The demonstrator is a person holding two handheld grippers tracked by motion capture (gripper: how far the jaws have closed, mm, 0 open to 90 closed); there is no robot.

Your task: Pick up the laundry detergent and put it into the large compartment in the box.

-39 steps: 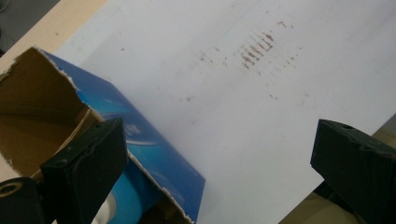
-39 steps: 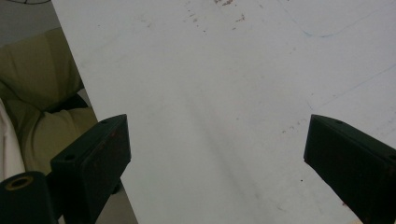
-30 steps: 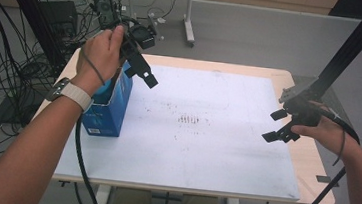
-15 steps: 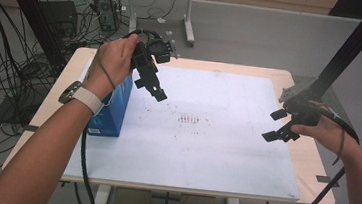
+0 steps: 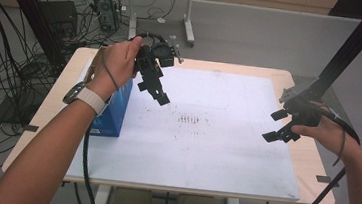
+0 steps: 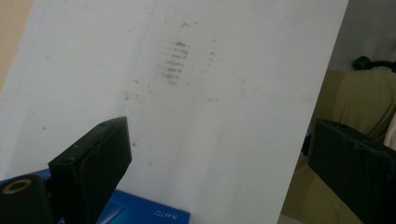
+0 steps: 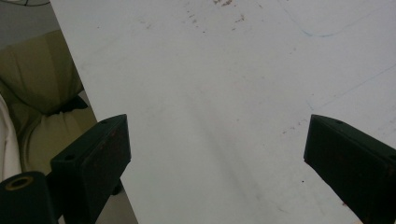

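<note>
My left gripper (image 5: 154, 92) hangs above the white board (image 5: 214, 150), just right of a blue box (image 5: 113, 111) that stands at the board's left edge. Its jaws are wide apart and hold nothing. In the left gripper view the left gripper (image 6: 219, 140) looks down on the board's smudge marks (image 6: 175, 60), with a corner of the blue box (image 6: 144, 214) at the bottom. My right gripper (image 5: 277, 126) hovers over the board's right edge, open and empty. The right gripper view has the right gripper (image 7: 217, 135) over bare white board (image 7: 224, 93).
The board lies on a light wooden table (image 5: 314, 160). A patch of dark smudges (image 5: 187, 118) marks the board's middle. A black post (image 5: 352, 48) rises at the right rear. Cables and equipment (image 5: 103, 4) lie on the floor behind the table.
My left gripper has swung to the right, from over the blue box out above the board's left part. The right gripper has stayed in place.
</note>
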